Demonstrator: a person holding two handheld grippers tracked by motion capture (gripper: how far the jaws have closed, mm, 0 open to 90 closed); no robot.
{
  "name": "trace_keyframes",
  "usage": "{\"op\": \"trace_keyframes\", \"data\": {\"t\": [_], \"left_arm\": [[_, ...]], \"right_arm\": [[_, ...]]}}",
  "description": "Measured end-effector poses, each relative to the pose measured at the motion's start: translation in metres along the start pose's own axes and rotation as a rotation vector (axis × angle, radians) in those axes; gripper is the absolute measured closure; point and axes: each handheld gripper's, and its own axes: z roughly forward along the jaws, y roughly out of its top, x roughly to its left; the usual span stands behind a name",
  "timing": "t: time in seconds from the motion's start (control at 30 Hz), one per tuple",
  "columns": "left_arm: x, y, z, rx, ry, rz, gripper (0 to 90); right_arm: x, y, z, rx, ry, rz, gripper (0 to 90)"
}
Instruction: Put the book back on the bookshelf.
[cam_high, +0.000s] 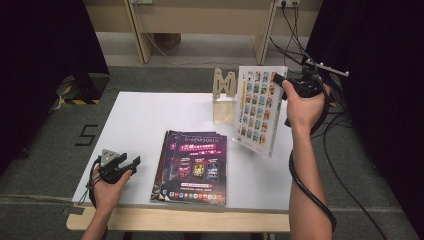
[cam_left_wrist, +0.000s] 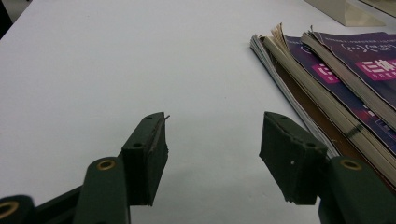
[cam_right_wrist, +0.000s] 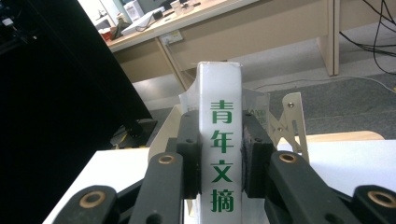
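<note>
- Right gripper (cam_high: 280, 80) pinches a white book (cam_high: 257, 110) by its spine (cam_right_wrist: 219, 154), lifted above the table (cam_high: 140, 125), just beside a wooden stand (cam_high: 223, 97)
- Left gripper (cam_left_wrist: 212, 154) rests on the table, jaws spread with nothing between, near a stack of purple magazines (cam_high: 192, 167)

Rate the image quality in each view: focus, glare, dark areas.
High view: soft overall, table evenly lit, black at both sides. Left gripper view: near tool sharp, magazines soften farther off. Right gripper view: book spine crisp, no glare, left side black.
</note>
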Motion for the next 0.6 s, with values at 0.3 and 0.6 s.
{"op": "trace_keyframes", "data": {"t": [0.3, 0.6], "left_arm": [[0.0, 0.0, 0.0, 0.006, 0.002, 0.004, 40.4], [0.0, 0.0, 0.0, 0.005, -0.001, 0.001, 40.3]], "right_arm": [[-0.005, 0.003, 0.003, -0.02, -0.017, -0.002, 74.4], [-0.014, 0.004, 0.002, -0.049, -0.043, -0.003, 74.4]]}}
